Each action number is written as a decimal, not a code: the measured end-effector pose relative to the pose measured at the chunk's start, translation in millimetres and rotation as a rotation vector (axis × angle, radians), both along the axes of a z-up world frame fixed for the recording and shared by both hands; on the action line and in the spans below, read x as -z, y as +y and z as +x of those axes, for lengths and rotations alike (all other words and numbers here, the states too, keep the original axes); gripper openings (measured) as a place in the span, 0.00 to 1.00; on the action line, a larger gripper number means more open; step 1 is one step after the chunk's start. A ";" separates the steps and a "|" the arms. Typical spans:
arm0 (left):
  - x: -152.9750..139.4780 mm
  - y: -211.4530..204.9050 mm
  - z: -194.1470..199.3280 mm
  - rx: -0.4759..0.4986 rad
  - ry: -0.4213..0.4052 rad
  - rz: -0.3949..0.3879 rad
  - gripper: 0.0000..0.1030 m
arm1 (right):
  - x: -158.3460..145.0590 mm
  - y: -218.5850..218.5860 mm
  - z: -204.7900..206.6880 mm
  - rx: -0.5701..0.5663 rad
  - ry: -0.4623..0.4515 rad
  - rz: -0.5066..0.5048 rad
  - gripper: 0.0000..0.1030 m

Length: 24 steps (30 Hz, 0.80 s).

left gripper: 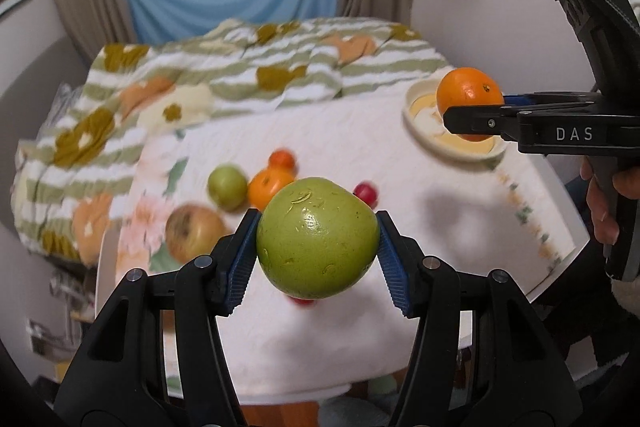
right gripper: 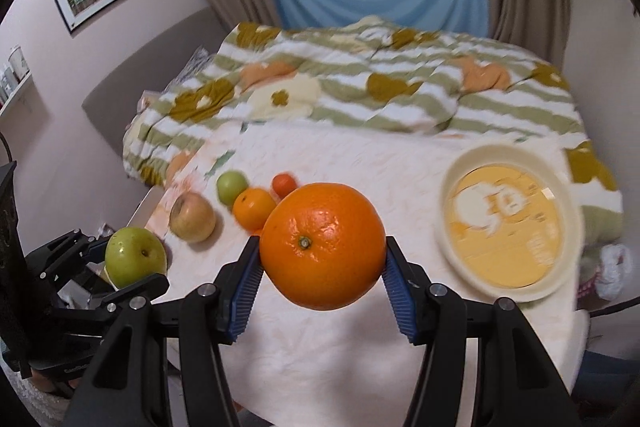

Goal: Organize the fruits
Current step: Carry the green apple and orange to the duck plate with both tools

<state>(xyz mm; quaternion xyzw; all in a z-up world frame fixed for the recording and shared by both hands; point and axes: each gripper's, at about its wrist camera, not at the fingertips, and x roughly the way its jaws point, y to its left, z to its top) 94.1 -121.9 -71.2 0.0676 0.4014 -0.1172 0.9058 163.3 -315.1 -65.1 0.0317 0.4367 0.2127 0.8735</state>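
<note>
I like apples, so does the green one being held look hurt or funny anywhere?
Yes. The green apple, held by the left gripper, has small nicks and scuffs scattered over its skin. The yellowish apple lying on the table shows dark blotches too. The orange in the right gripper looks clean.

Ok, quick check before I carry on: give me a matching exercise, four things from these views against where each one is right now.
Things:
1. large green apple
2. large orange
3. yellow-brown apple
4. cream bowl

Places:
A. lying on the tablecloth
B. clamped in the right gripper
C. empty, on the table's right side
D. clamped in the left gripper

Pairs: 1-D, 2-B, 3-A, 4-C
</note>
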 end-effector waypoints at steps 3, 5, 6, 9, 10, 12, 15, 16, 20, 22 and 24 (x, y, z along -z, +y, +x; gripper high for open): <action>-10.2 -13.6 11.1 0.035 -0.018 -0.012 0.61 | -13.0 -21.1 3.0 0.046 -0.022 -0.005 0.52; -15.7 -22.1 19.1 0.059 -0.026 -0.017 0.61 | -20.4 -37.1 6.8 0.085 -0.033 -0.006 0.52; -18.4 -27.8 25.1 0.075 -0.030 -0.020 0.62 | -22.6 -42.1 8.3 0.097 -0.036 -0.006 0.52; -23.4 -43.2 44.9 0.118 -0.033 -0.029 0.62 | -28.7 -63.2 15.8 0.152 -0.047 -0.013 0.52; -25.1 -49.6 53.7 0.136 -0.034 -0.033 0.62 | -29.8 -68.0 18.0 0.165 -0.047 -0.015 0.52; -28.2 -61.0 69.7 0.163 -0.035 -0.043 0.61 | -31.5 -78.7 23.2 0.197 -0.046 -0.018 0.52; -29.9 -79.0 96.3 0.209 -0.033 -0.059 0.61 | -31.7 -93.1 33.5 0.242 -0.041 -0.026 0.52; -29.6 -83.6 103.4 0.222 -0.030 -0.066 0.61 | -30.3 -100.0 38.2 0.261 -0.036 -0.026 0.52; -24.4 -106.3 141.0 0.276 -0.002 -0.100 0.61 | -23.9 -120.7 55.9 0.310 -0.018 -0.025 0.52; -19.9 -120.1 159.7 0.303 0.013 -0.110 0.61 | -19.0 -129.9 64.6 0.333 -0.009 -0.027 0.52; -12.9 -135.3 179.4 0.335 0.034 -0.118 0.61 | -13.6 -137.7 72.9 0.353 0.000 -0.030 0.52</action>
